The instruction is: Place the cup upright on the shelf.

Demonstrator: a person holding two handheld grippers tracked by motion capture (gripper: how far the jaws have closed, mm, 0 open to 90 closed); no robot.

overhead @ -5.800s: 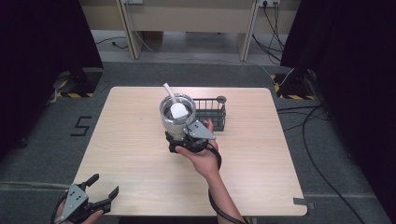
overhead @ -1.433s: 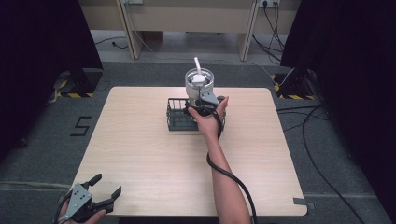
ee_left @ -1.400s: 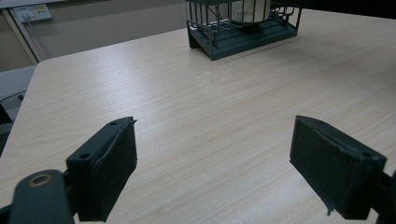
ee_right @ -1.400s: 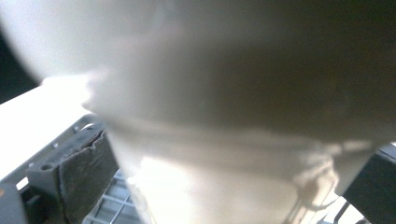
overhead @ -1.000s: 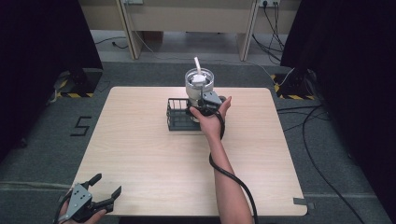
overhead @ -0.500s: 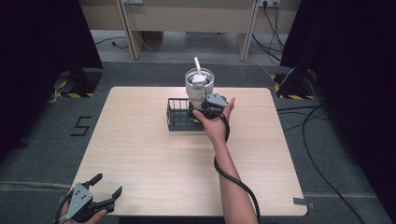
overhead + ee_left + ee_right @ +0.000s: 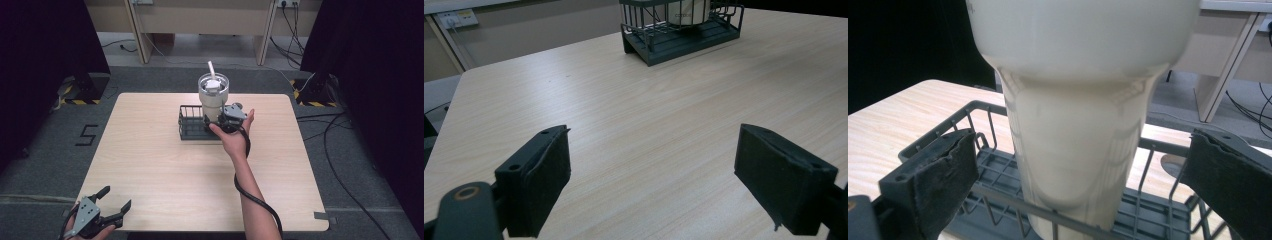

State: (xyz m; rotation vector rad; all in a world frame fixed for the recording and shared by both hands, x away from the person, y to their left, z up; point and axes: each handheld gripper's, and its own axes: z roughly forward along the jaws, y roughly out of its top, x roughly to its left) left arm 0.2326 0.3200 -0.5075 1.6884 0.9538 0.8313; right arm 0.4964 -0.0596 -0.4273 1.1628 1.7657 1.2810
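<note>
Cream tumbler: tall cream-coloured plastic tumbler [image 7: 213,101] with a lid and white straw stands upright in the right end of the rack; in the right gripper view its tapered base [image 7: 1075,170] sits inside the wire walls.
Rack: dark grey wire basket rack [image 7: 192,123] rests on the far middle of the light wooden table [image 7: 150,165].
Right gripper: right gripper [image 7: 226,118] is just beside the tumbler on the near side; jaws stand apart on either side of the tumbler's lower body, pads clear of it.
Change, right: 5.8 s ago the tumbler was held nearer the person; at 1.4 s ago it was already in the rack, position unchanged since.
Left gripper: left gripper [image 7: 102,214] hangs at the near left table edge, jaws wide apart, nothing between them.
Change, left: no notable shift.
</note>
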